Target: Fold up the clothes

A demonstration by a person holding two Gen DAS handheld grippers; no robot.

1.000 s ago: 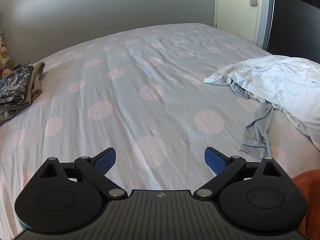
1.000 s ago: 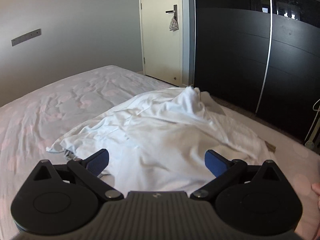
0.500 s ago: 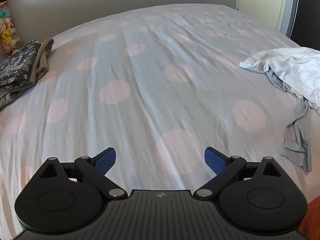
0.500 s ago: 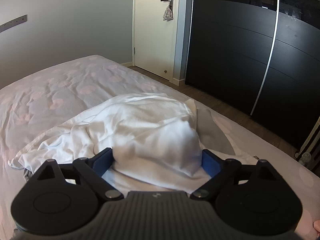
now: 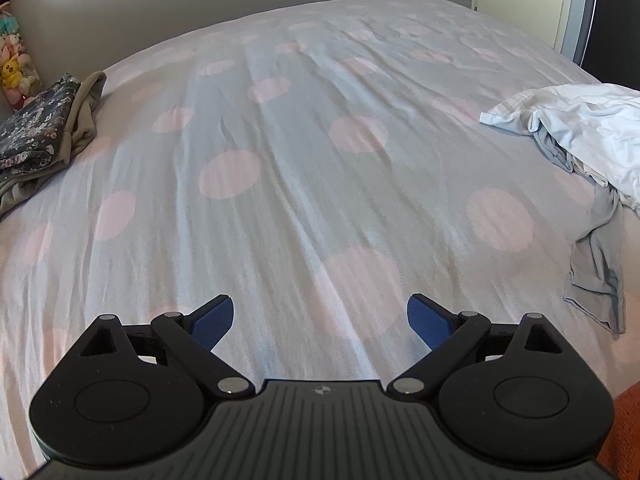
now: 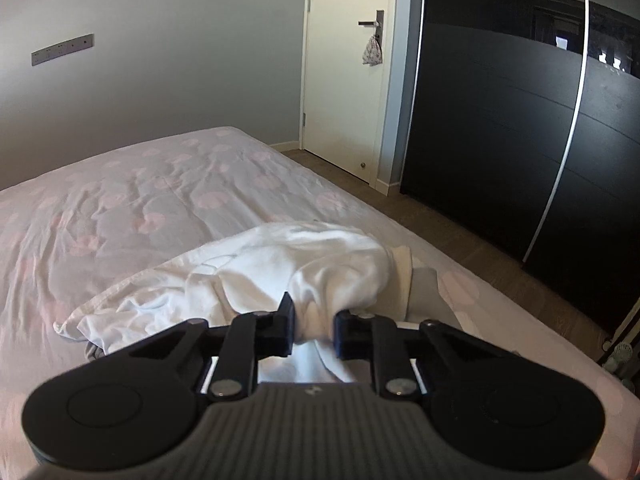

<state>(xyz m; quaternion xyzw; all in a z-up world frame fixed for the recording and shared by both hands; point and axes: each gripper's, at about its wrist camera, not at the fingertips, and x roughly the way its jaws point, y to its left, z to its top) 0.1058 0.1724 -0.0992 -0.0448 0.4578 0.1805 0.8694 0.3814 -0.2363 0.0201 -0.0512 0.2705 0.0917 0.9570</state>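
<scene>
On the bed (image 5: pixel 304 184), near its right edge, sits a crumpled pile of white cloth (image 6: pixel 280 272), and the right tool (image 6: pixel 313 330) has its fingers pinched on a bunched-up fold of it, so the fabric bulges out between and above the black tips. From the left wrist view you can see the same pile (image 5: pixel 580 136) over toward the right edge, with a grey garment (image 5: pixel 596 268) poking out from under it and trailing down toward the near edge. Left tool (image 5: pixel 320 322) is spread wide, blue pads (image 5: pixel 212 320) well apart, nothing between them, hanging over the bare middle of the pink-dotted sheet. Over at the left edge of the bed there's a small stack: a dark floral piece (image 5: pixel 34 128) lying on a khaki one (image 5: pixel 82 120), looks already folded, well apart from the white pile. A few plush toys (image 5: pixel 14 72) are against the wall past that corner. Right wrist view also shows a white door (image 6: pixel 344 80) with a little bag (image 6: pixel 372 50) hanging from the handle, and a black wardrobe (image 6: pixel 520 120) running along the right side of the room. Bit of orange fabric (image 5: pixel 624 432) at the bottom right corner of the left view, can't tell what it is.
</scene>
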